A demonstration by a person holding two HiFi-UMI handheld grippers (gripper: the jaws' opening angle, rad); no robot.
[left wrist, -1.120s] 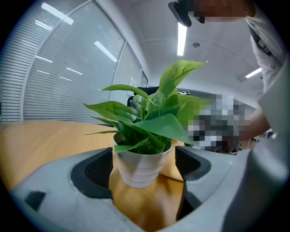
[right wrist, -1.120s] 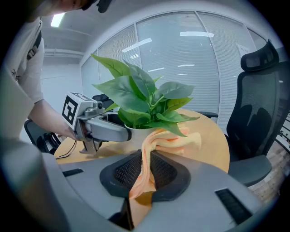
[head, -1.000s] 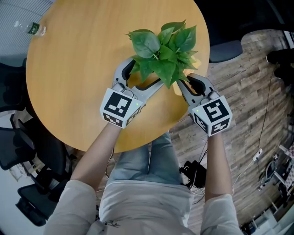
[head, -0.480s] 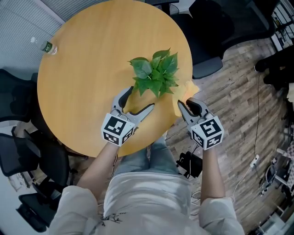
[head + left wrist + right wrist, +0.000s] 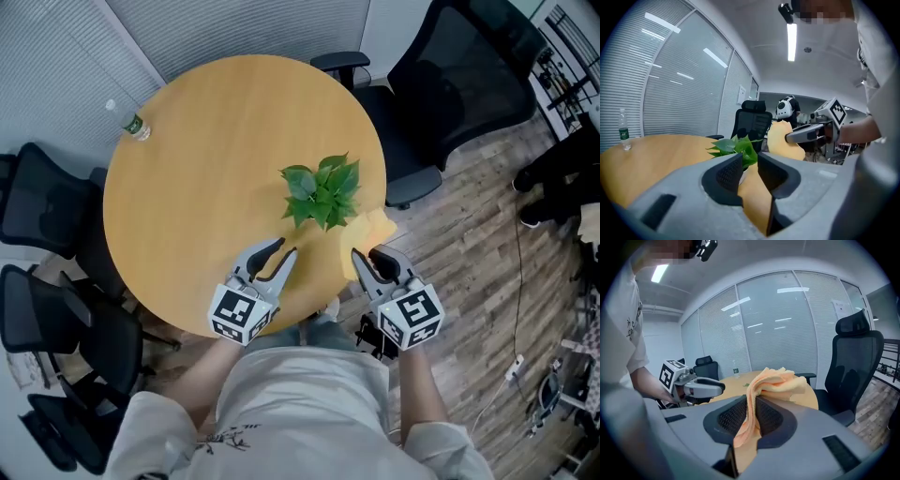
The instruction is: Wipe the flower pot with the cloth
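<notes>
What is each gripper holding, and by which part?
The right gripper pinches the cloth by a bunched fold. The left gripper holds nothing; its jaws have just been closing with nothing between them.

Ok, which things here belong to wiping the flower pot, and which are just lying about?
For the job: potted plant, cloth clamped in the right hand-held gripper.
Lying about: water bottle, office chairs.
</notes>
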